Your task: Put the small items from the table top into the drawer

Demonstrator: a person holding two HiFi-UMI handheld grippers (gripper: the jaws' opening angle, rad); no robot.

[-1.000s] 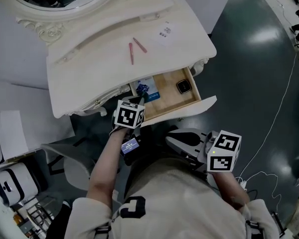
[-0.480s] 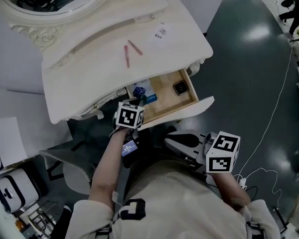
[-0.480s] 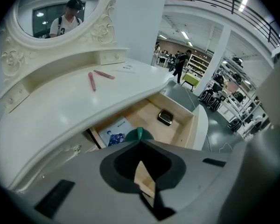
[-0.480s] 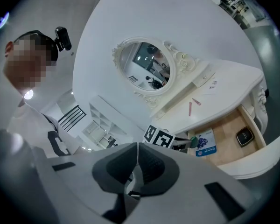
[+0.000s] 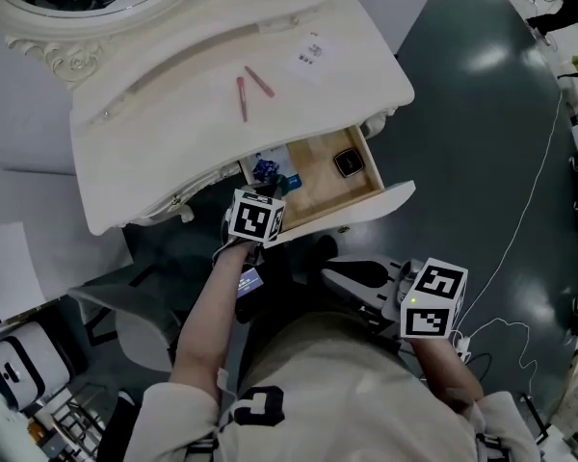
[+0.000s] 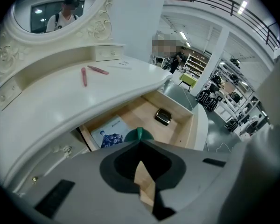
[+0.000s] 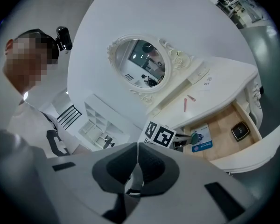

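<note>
Left hand-held gripper (image 6: pixel 139 134), shut and empty, is hovering at the drawer (image 5: pixel 318 176), likely going next for the pink sticks (image 5: pixel 241 98)

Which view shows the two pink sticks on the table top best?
The head view: it looks down on both pink sticks, full length, close together on the white table top. The left gripper view shows them too, at a low slant; the right gripper view shows them small and far off.

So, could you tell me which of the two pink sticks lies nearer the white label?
The slanted stick, at right in the head view; the other stick lies further from the label.
</note>
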